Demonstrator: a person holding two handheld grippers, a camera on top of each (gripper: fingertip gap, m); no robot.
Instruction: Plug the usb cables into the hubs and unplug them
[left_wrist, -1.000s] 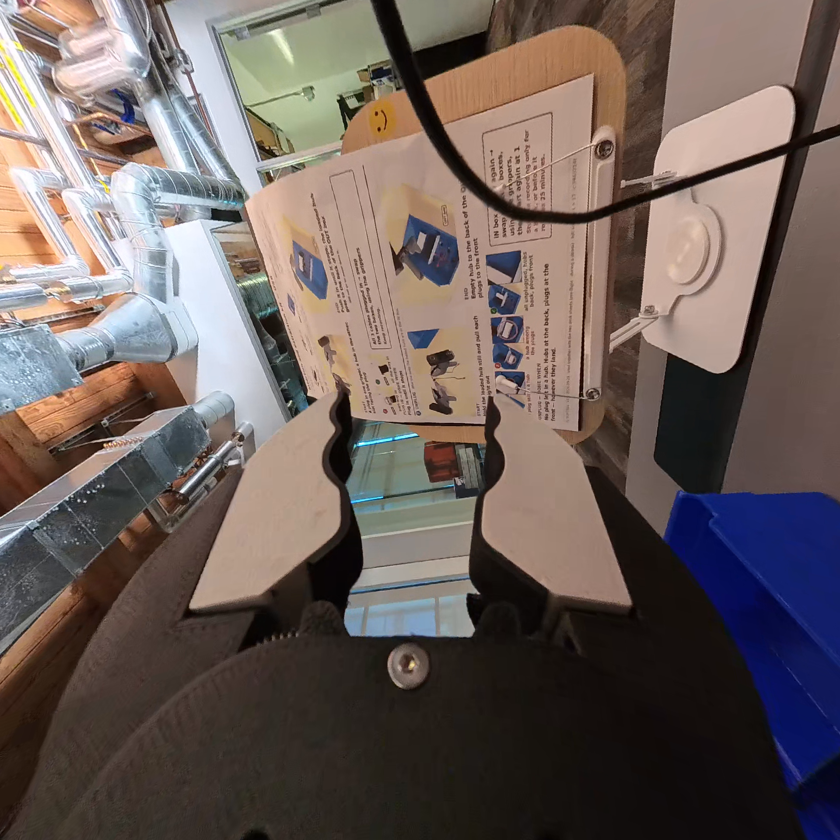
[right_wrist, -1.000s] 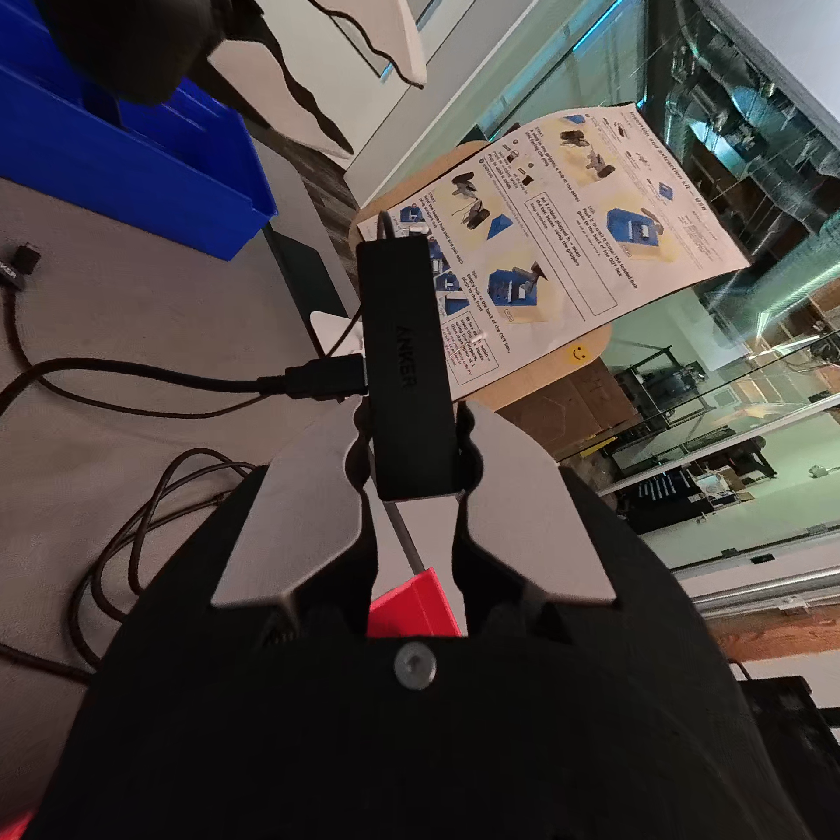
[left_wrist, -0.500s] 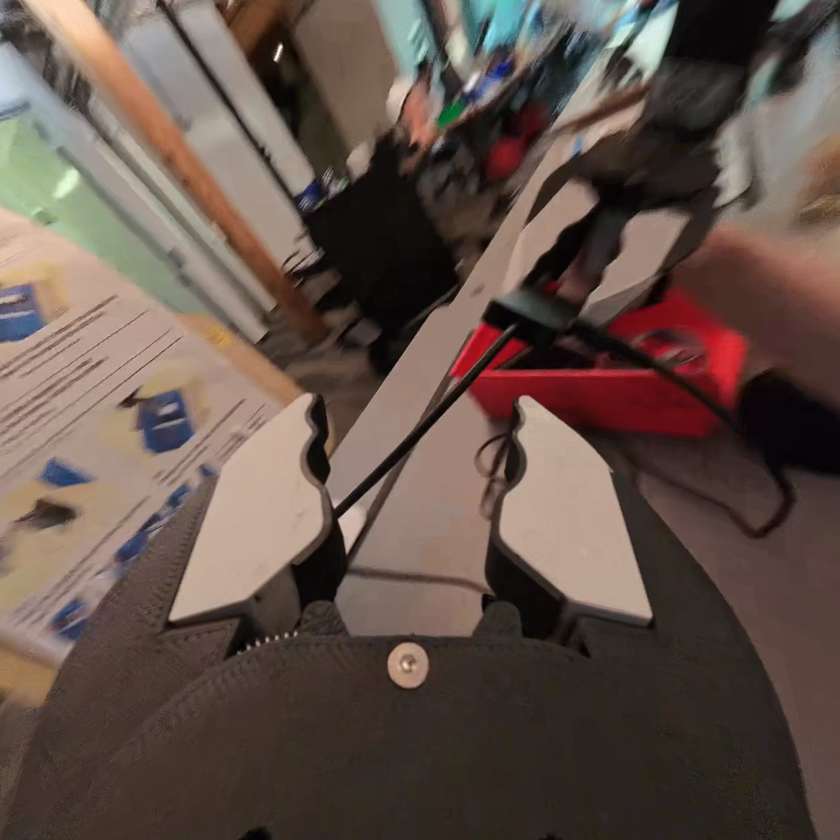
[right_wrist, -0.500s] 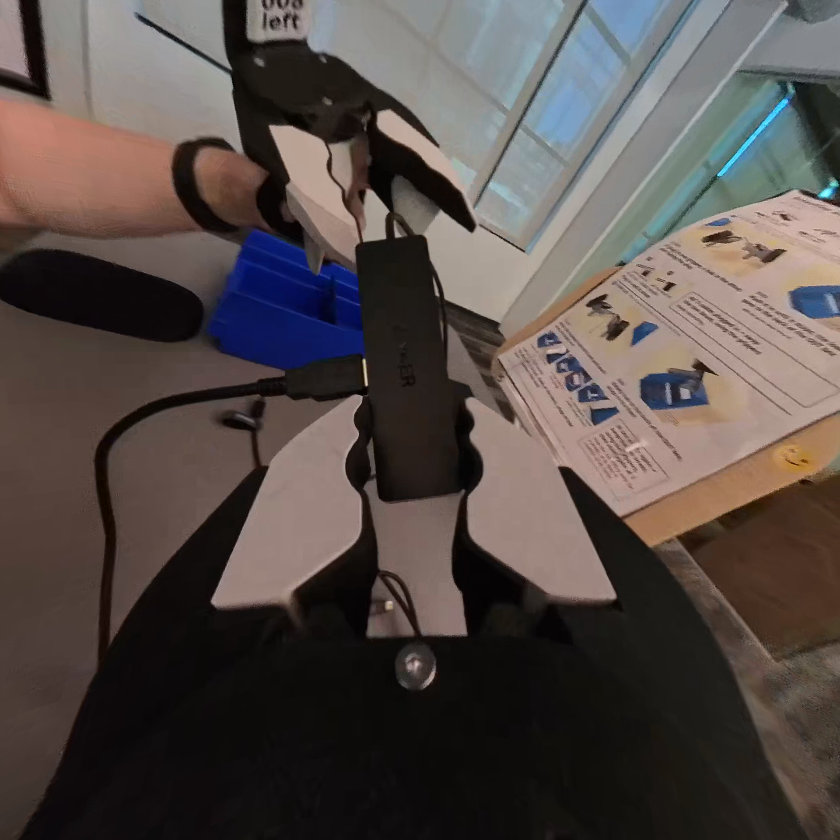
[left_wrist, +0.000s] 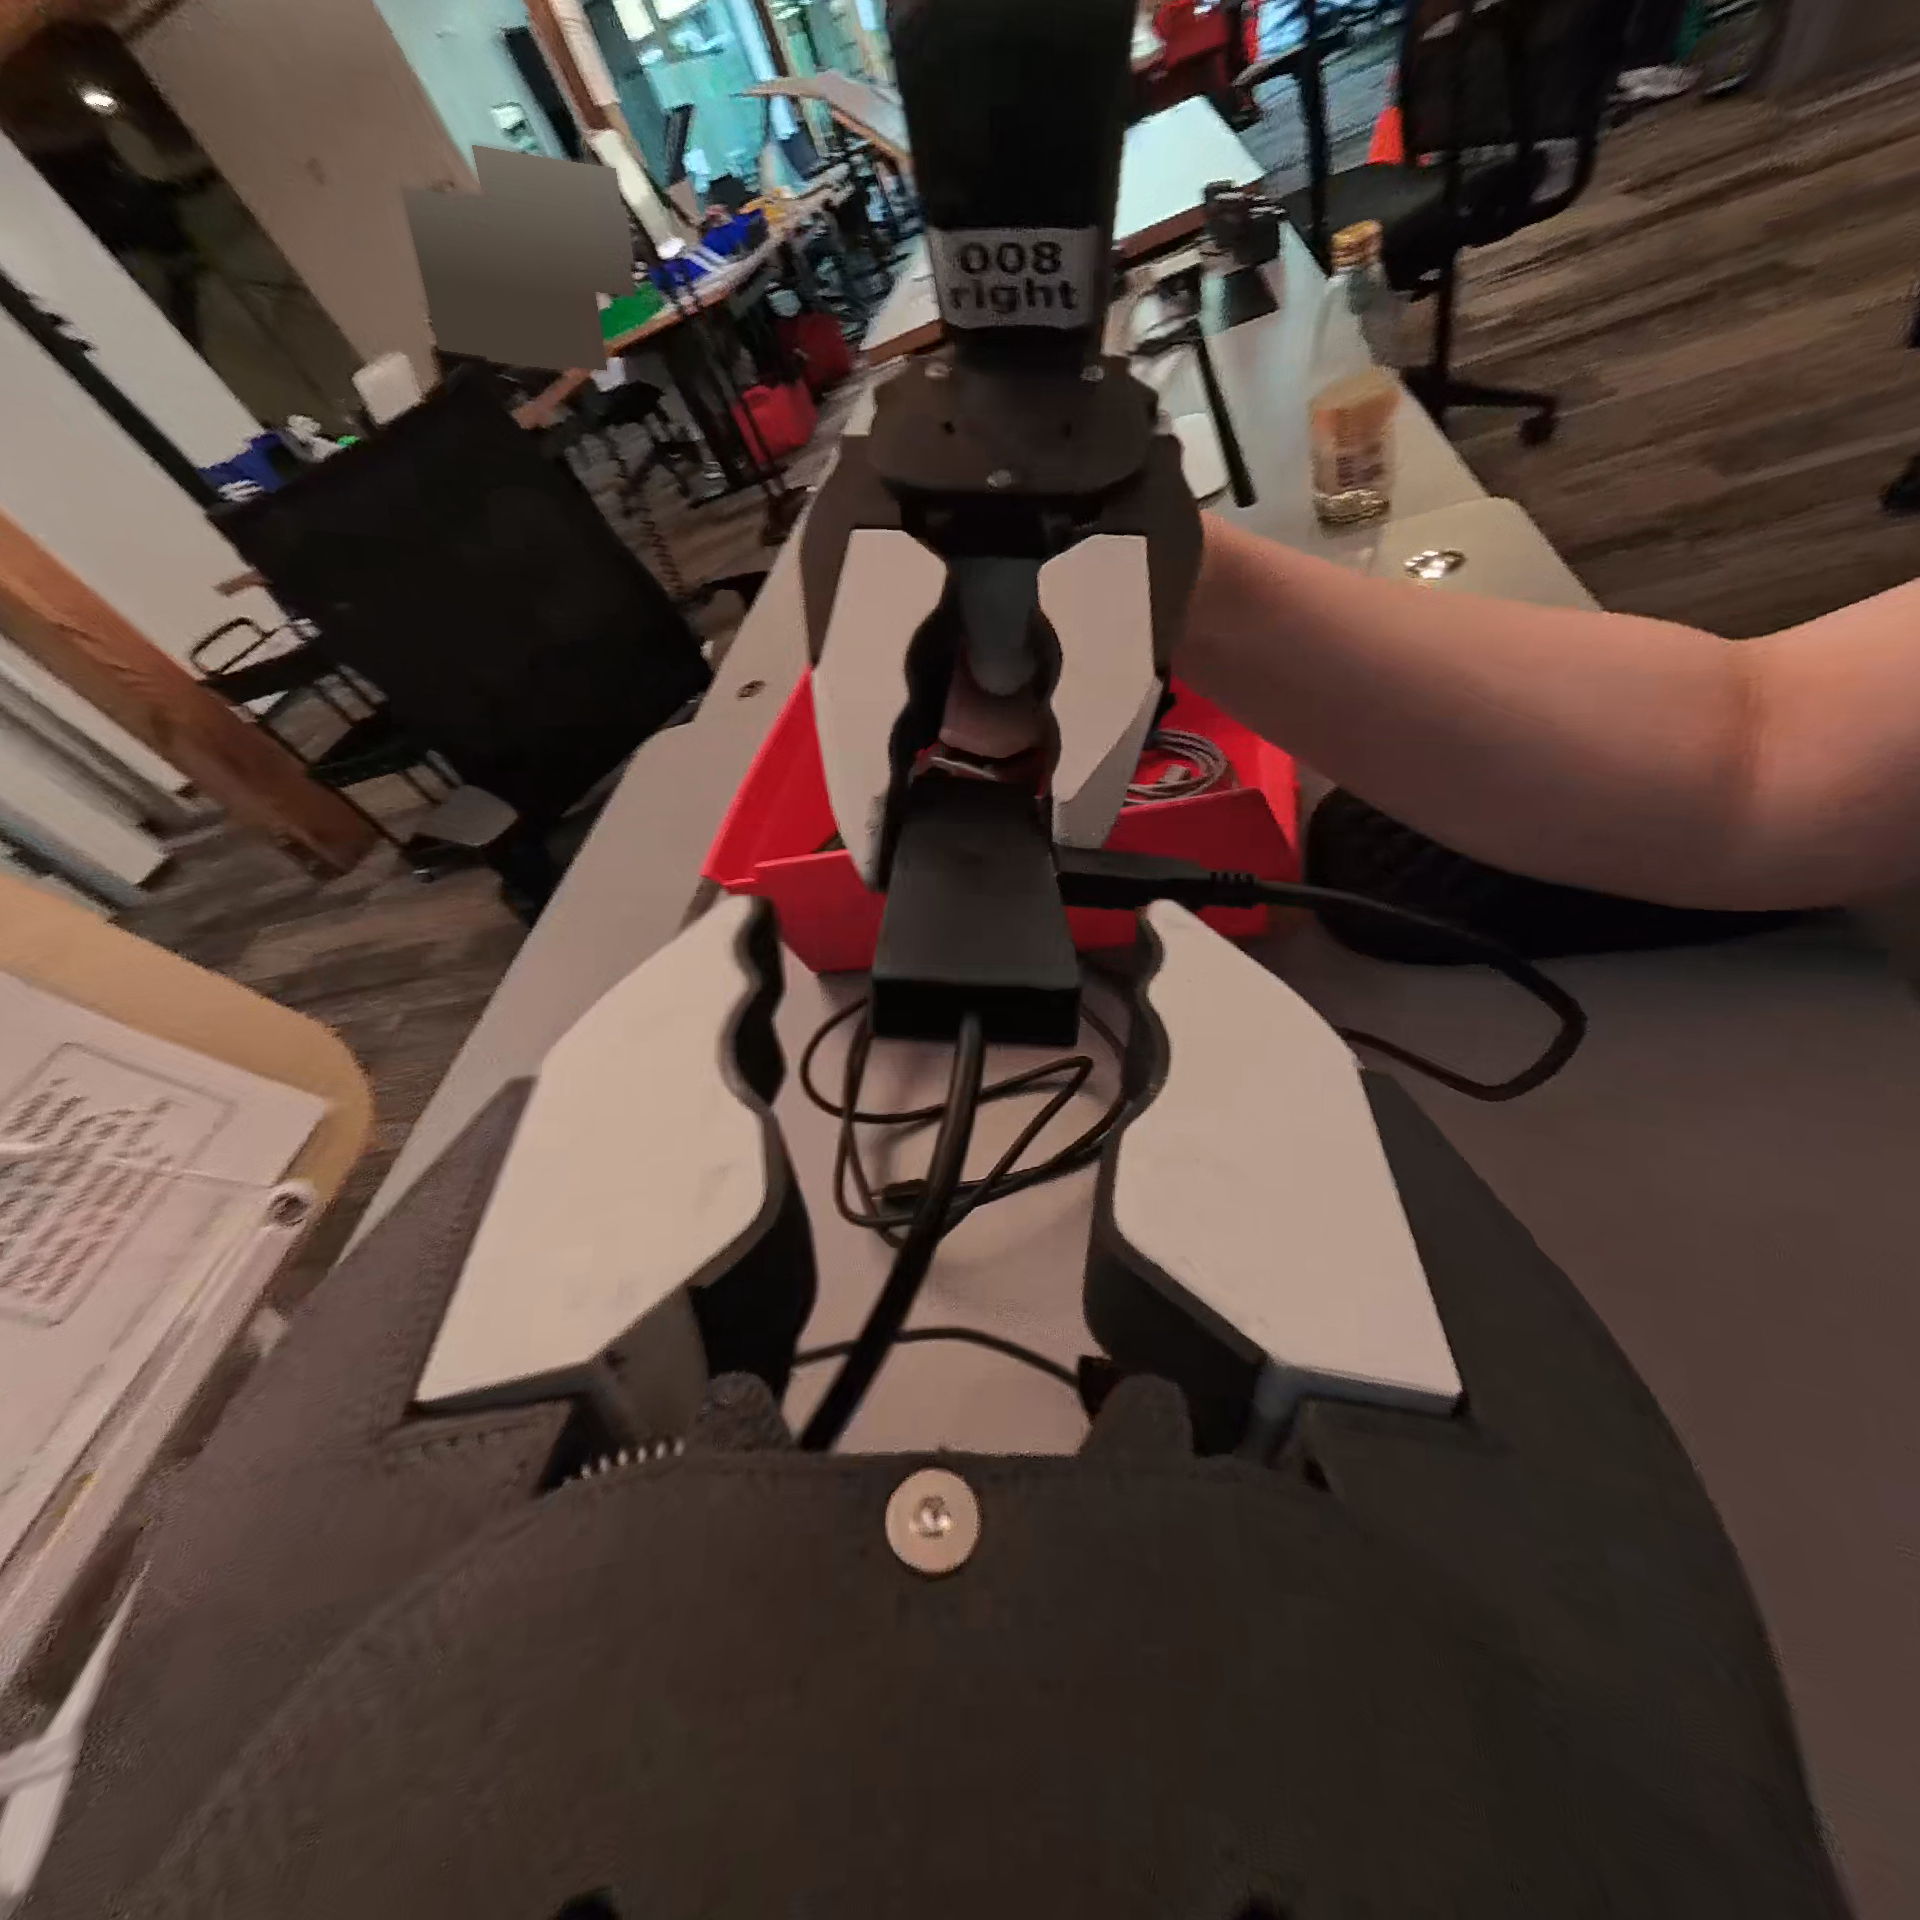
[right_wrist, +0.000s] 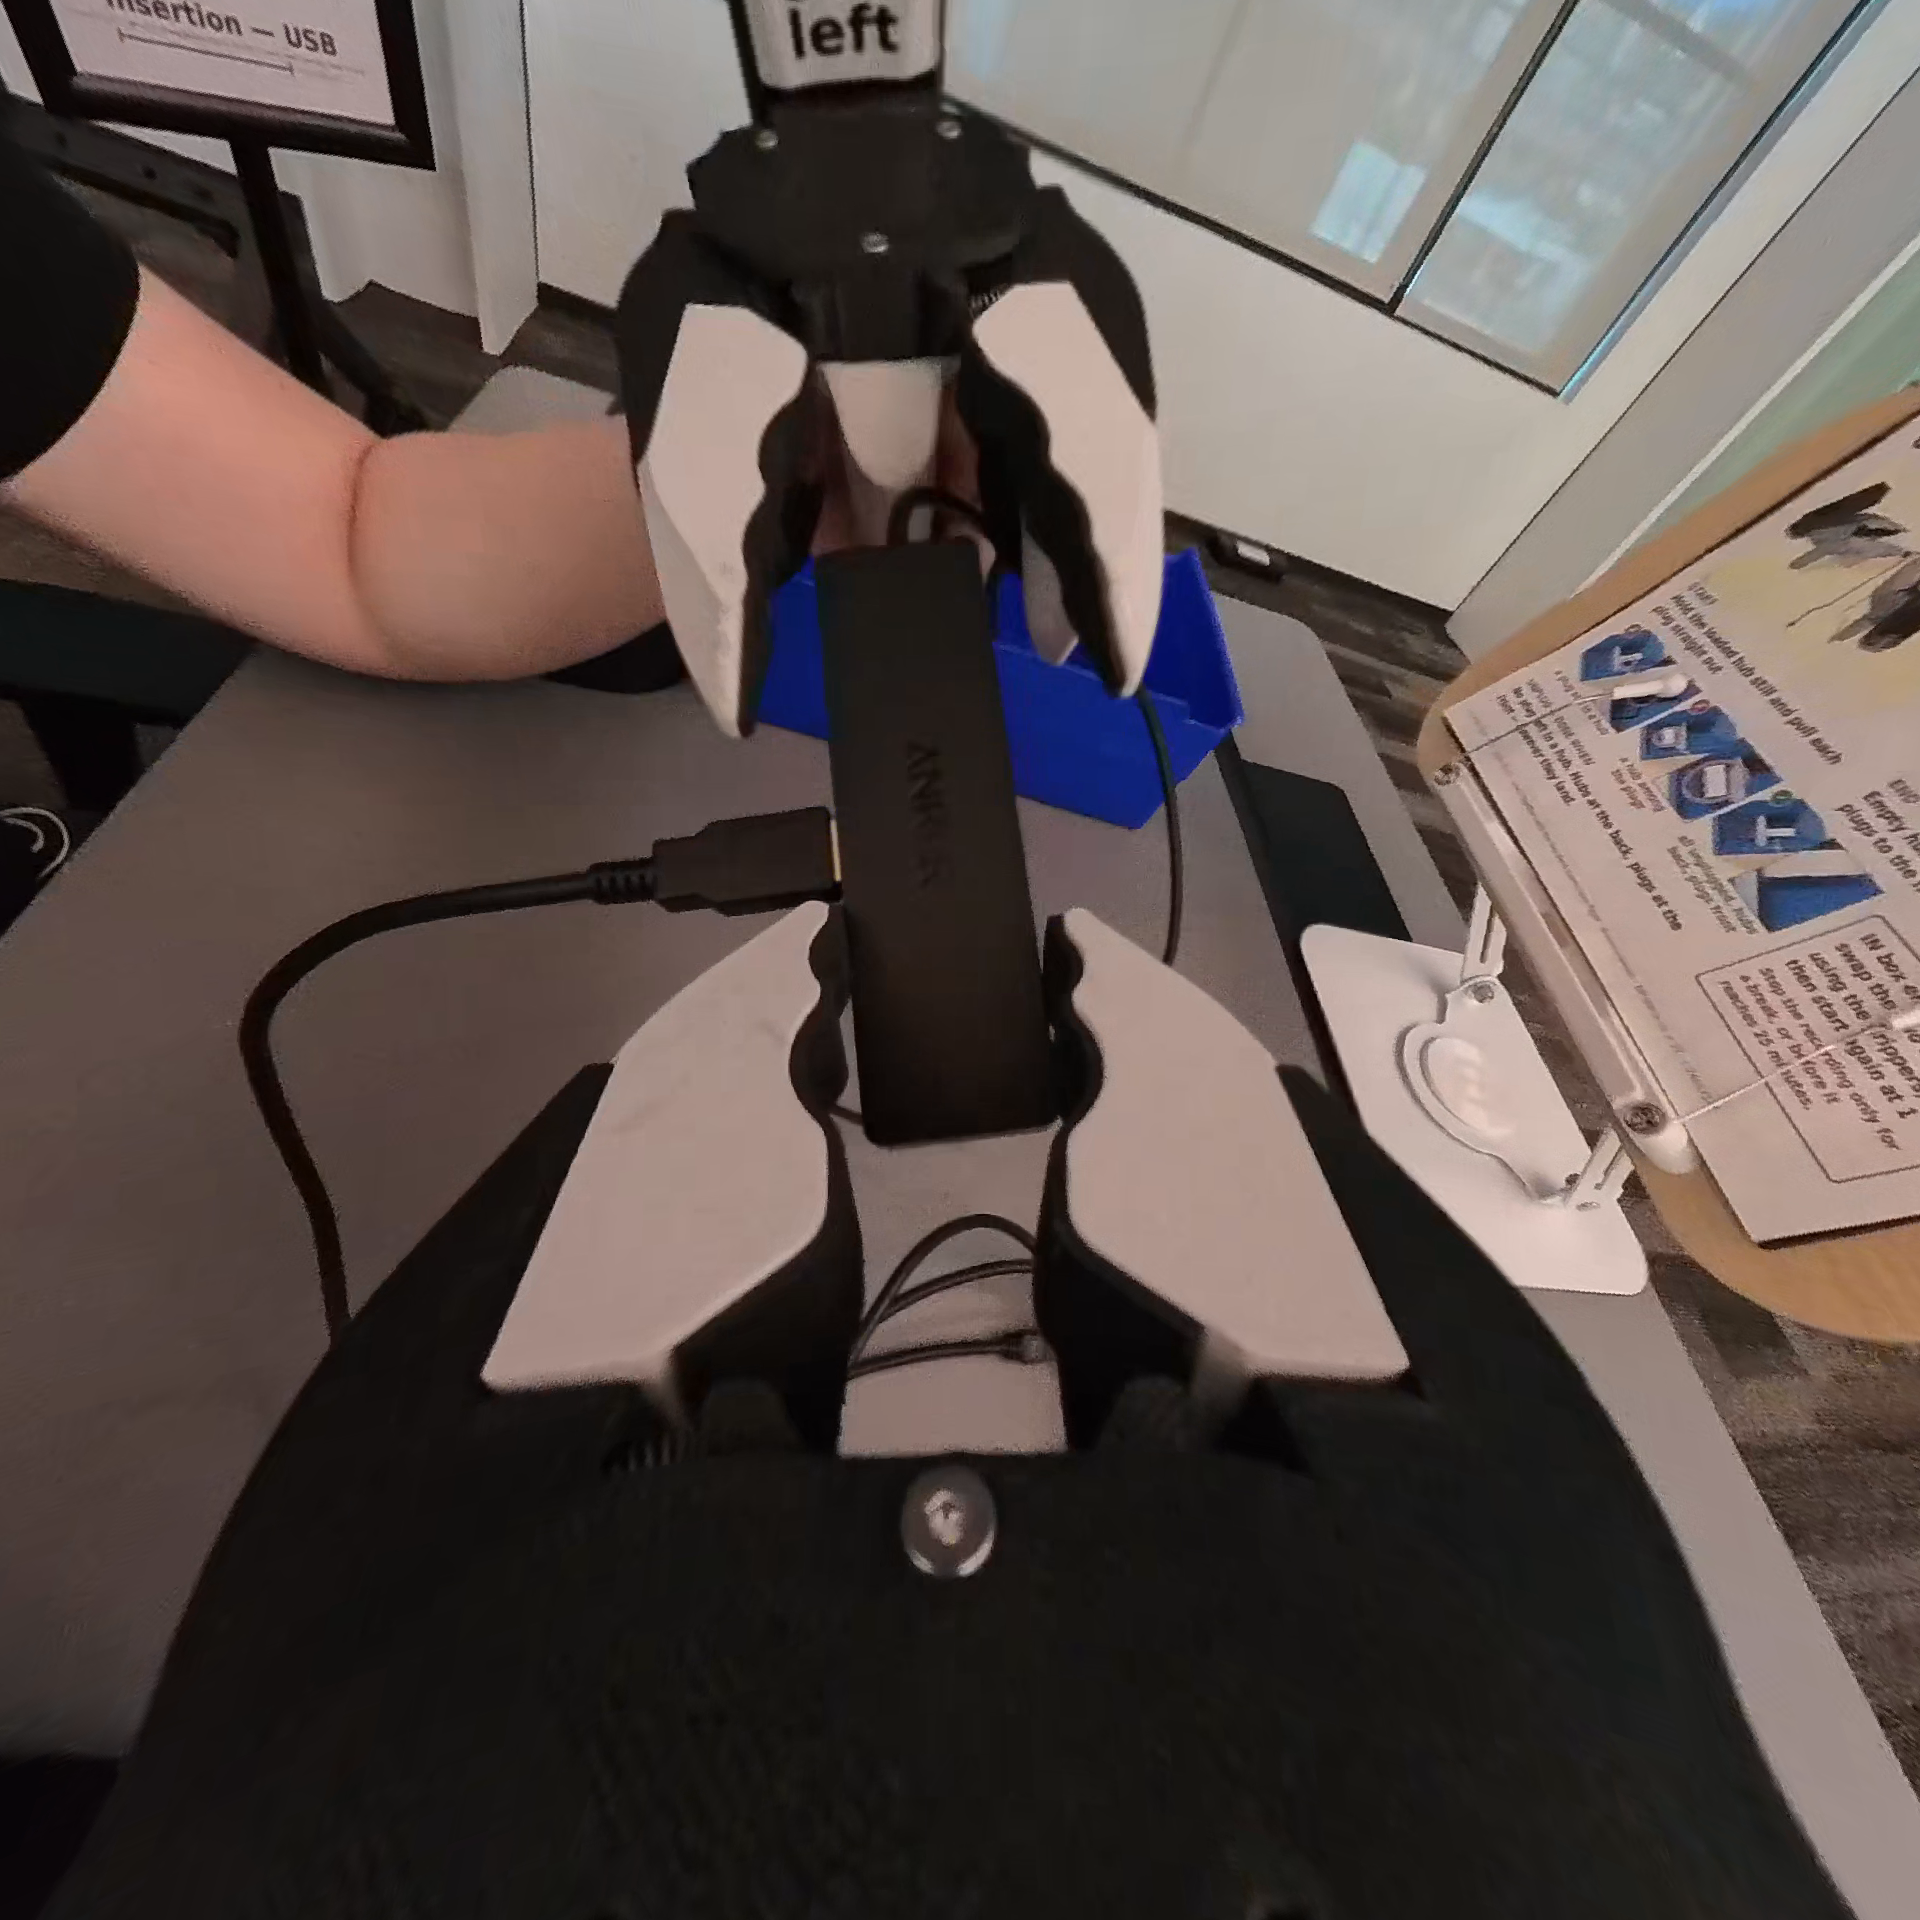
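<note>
Black and slim, the USB hub (right_wrist: 940, 894) is pinched at its near end between the two white fingers of the right gripper (right_wrist: 945, 1023), held in the air above the grey desk (right_wrist: 177, 935). A black USB plug (right_wrist: 748, 862) sits in a port on the hub's left side, and its thick cable (right_wrist: 312, 997) loops down onto the desk. From the hub's far end a thinner cord (right_wrist: 1169, 821) drops toward the desk.

Facing it, the left gripper (right_wrist: 930, 675) has its fingers spread wide on either side of the hub's far end, not touching it. In the left wrist view the same hub (left_wrist: 971, 914) hangs just beyond the left gripper (left_wrist: 951, 966), whose white fingers (left_wrist: 623, 1164) stand well apart, and the hub's own cord (left_wrist: 914, 1226) runs down between them. A tangle of thin black cable (left_wrist: 966, 1132) lies on the desk below.

A blue bin (right_wrist: 1081, 727) stands on the desk behind the left gripper, and a red bin (left_wrist: 790, 842) stands behind the right gripper (left_wrist: 982, 821). A printed instruction sheet (right_wrist: 1714, 862) on a wooden board leans on a white stand (right_wrist: 1455, 1122) at the desk's right edge. A bare forearm (left_wrist: 1507, 748) reaches in from the right.
</note>
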